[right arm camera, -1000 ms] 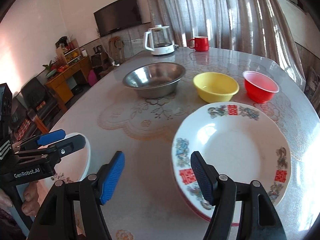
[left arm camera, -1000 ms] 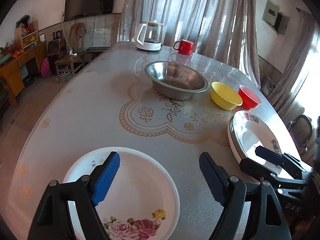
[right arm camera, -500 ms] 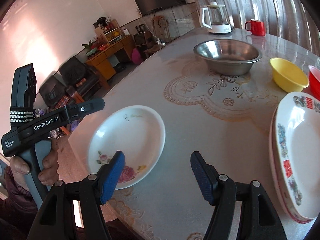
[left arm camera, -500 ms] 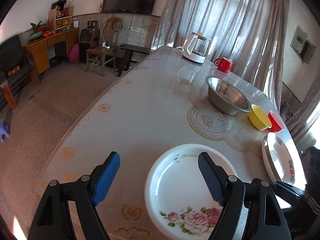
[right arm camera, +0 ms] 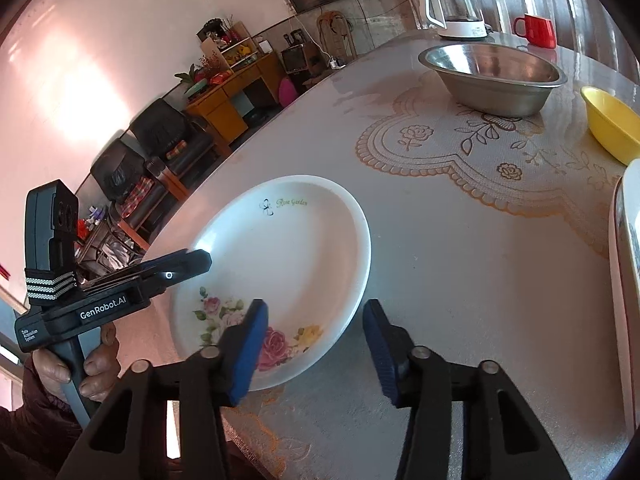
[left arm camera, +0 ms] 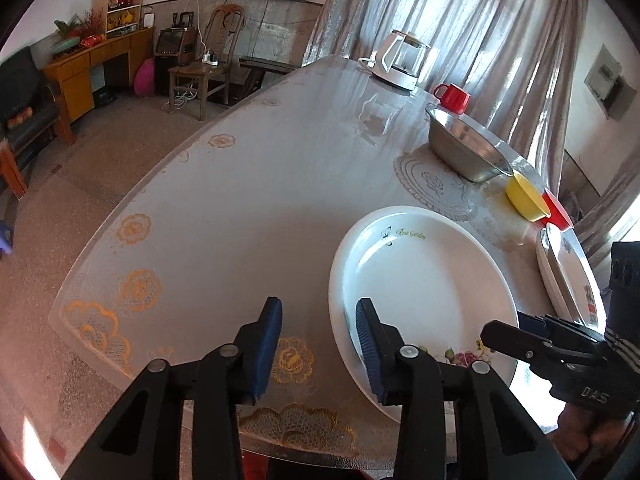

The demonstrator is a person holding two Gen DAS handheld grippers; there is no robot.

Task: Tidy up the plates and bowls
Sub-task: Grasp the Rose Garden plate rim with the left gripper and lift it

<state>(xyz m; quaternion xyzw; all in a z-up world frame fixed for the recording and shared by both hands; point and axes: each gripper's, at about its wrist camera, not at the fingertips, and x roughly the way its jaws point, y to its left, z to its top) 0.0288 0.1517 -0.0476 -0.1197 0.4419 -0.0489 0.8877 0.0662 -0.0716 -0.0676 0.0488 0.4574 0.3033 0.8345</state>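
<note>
Near the table's front edge, a white rose-patterned plate is straddled at its left rim by the left hand-held gripper and at its near rim by the right hand-held gripper. Both sets of jaws have just been closing and are seen narrowed, not yet pressed on the rim.

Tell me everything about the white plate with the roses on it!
The white plate is round, shallow and glossy, like glazed ceramic, and empty. Pink and yellow roses are painted by its near rim; small "Rose Garden" lettering sits by the far rim. It lies flat near the table's edge. The left gripper straddles its left rim and the right gripper its near right rim; both have just been closing, and neither visibly pinches it yet.
</note>
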